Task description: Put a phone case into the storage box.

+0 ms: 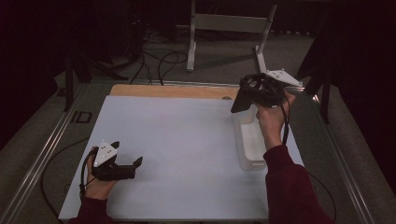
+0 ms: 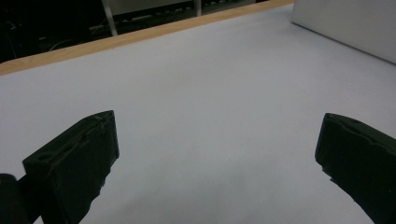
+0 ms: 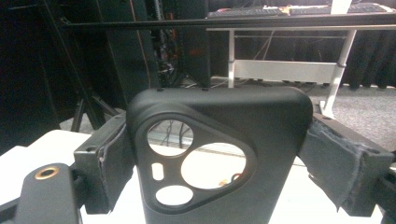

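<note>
Dim room with grey carpet [image 1: 219, 60]. A white-topped bench [image 1: 187, 140] with a wooden far edge [image 1: 173, 91] stands on it. Beyond, a white metal frame [image 1: 231, 23] and loose black cables [image 1: 159, 60] on the floor. Dark drapes [image 1: 364, 70], possibly curtains, close both sides. Metal rails [image 1: 42, 149] flank the bench.

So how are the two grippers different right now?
The right gripper is shut on a black phone case, while the left gripper is open with nothing between its jaws. The right gripper is held up above the white bin at the table's far right; the left gripper rests low over the white table near the front left. Both are black and hand-held.
</note>
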Demonstrator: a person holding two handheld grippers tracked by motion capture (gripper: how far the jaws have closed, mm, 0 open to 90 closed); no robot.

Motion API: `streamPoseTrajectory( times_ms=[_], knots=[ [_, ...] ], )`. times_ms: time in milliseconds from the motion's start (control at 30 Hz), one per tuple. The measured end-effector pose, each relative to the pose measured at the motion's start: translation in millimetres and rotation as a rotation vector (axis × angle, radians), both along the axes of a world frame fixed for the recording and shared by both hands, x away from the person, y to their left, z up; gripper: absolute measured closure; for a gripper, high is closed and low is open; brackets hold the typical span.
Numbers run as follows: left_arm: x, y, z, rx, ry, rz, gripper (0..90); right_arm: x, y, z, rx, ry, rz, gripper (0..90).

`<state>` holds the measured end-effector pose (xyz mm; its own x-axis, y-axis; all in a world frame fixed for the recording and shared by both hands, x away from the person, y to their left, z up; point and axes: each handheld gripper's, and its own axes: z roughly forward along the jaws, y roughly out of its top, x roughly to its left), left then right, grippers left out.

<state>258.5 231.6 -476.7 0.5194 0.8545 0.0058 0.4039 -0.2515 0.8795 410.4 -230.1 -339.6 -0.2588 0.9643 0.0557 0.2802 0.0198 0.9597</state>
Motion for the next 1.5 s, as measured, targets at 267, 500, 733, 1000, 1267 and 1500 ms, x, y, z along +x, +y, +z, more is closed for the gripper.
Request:
streamPoseTrajectory(
  times_ms=[267,500,733,1000,1267,1500],
  knots=[
    [-0.9,0.9,1.0,-0.006,-0.007,0.007,0.0,5.2,-3.6,-2.9,0.000,0.010,-0.035,14.7],
    [-0.9,1.2,1.3,-0.006,-0.007,0.008,0.0,11.4,-9.5,-8.0,-0.013,0.016,-0.075,14.7],
    [-1.3,0.5,1.6,-0.002,-0.011,0.009,0.0,14.4,-14.8,-11.2,-0.023,0.020,-0.124,14.7],
    [-2.2,1.8,2.8,-0.005,-0.020,0.014,0.0,17.4,-17.8,-14.8,-0.041,0.026,-0.152,14.6],
    [-2.0,1.2,2.8,-0.004,-0.019,0.014,0.0,21.5,-20.4,-21.9,-0.032,0.045,-0.169,14.6],
    [-2.0,1.4,3.1,-0.005,-0.022,0.015,0.0,24.1,-20.5,-27.9,-0.040,0.055,-0.168,14.6]
  ],
)
